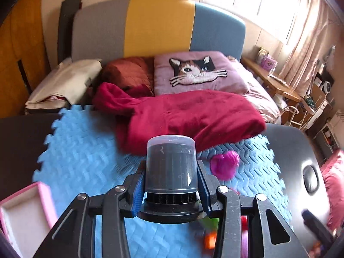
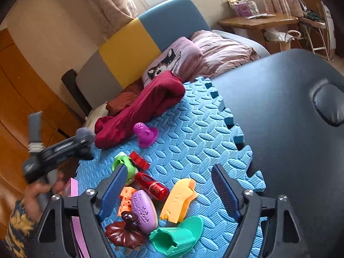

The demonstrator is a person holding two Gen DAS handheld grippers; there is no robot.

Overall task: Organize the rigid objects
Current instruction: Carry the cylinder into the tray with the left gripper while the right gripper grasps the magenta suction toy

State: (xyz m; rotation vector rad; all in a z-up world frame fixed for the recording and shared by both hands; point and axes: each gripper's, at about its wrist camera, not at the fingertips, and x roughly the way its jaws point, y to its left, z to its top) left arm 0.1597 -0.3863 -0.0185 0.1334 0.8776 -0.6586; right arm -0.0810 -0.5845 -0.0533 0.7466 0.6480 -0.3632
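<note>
Bed (image 1: 215, 81) with a grey, yellow and blue headboard (image 1: 159, 25) fills the upper half of the left wrist view, a cat-face pillow (image 1: 193, 71) lying on it. Below it a dark padded table (image 2: 290, 118) carries a blue foam mat (image 2: 193, 129), and a crimson blanket (image 1: 189, 116) spills from the bed onto the mat's far edge.

In the centre of the left wrist view the left gripper (image 1: 171, 185) is clamped on a clear-domed cylindrical case (image 1: 171, 167) with a black ribbed base, its blue pads pressing both sides; the case stands upright between them, above the mat. A pink-rimmed tray (image 1: 25, 210) sits at the lower left of that frame.

In the right wrist view the right gripper (image 2: 169, 189) stands with its jaws apart and nothing between the pads, over a cluster of small things in the lower middle of the frame. These are a teal plastic piece (image 2: 178, 238), a yellow plastic piece (image 2: 178, 200), a purple oval case (image 2: 144, 210), a dark brown pumpkin-shaped ornament (image 2: 124, 234), a red bottle (image 2: 152, 186), an orange block (image 2: 125, 200), a green-and-white piece (image 2: 126, 165) and a red brick (image 2: 139, 161). Farther up the mat, just beside the blanket, stands a magenta perforated cone (image 2: 145, 136). At the left edge a hand (image 2: 40, 195) holds the other gripper, blurred.
</note>
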